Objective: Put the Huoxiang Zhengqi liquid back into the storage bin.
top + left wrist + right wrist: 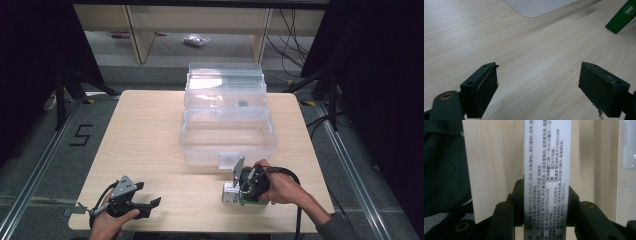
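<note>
Evidently light and stiff, the small printed carton (547, 177) should crush if squeezed hard, so its narrow flat sides are the place to grip. The right gripper (246, 186) is clamped on exactly those, holding it near the table's (145, 135) front edge. Just beyond stands the clear plastic box (227, 132), lid open; its tub looks empty. The left gripper (537, 91) gapes wide over bare wood.
</note>
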Demonstrator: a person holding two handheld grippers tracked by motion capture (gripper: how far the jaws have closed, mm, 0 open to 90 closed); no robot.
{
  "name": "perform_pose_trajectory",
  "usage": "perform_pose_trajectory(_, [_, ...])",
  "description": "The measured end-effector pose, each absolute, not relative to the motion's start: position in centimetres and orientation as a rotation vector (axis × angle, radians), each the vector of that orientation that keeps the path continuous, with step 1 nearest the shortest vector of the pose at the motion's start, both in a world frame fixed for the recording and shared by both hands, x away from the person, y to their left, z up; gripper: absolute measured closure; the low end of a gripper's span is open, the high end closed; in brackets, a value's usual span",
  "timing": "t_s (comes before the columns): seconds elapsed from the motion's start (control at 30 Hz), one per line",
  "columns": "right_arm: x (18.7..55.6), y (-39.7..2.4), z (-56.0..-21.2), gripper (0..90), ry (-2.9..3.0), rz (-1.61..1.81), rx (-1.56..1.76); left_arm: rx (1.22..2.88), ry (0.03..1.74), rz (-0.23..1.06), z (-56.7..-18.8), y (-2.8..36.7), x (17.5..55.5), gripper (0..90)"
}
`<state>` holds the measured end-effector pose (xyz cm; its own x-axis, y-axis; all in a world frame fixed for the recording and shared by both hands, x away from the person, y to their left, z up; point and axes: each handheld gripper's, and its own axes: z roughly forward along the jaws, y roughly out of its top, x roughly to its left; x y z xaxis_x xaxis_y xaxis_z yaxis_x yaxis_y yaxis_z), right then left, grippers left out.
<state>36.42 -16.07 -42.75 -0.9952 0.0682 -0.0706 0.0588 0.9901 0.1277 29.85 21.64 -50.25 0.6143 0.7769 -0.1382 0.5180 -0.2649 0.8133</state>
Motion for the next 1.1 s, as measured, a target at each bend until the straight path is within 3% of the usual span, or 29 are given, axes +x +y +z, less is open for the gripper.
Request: perform_pose_trajectory(1.1, [38.0,-17.3,-37.1,64.4,3.048,0.302,0.179,1.933,1.024,0.359,-50.3,21.6,29.8,14.9])
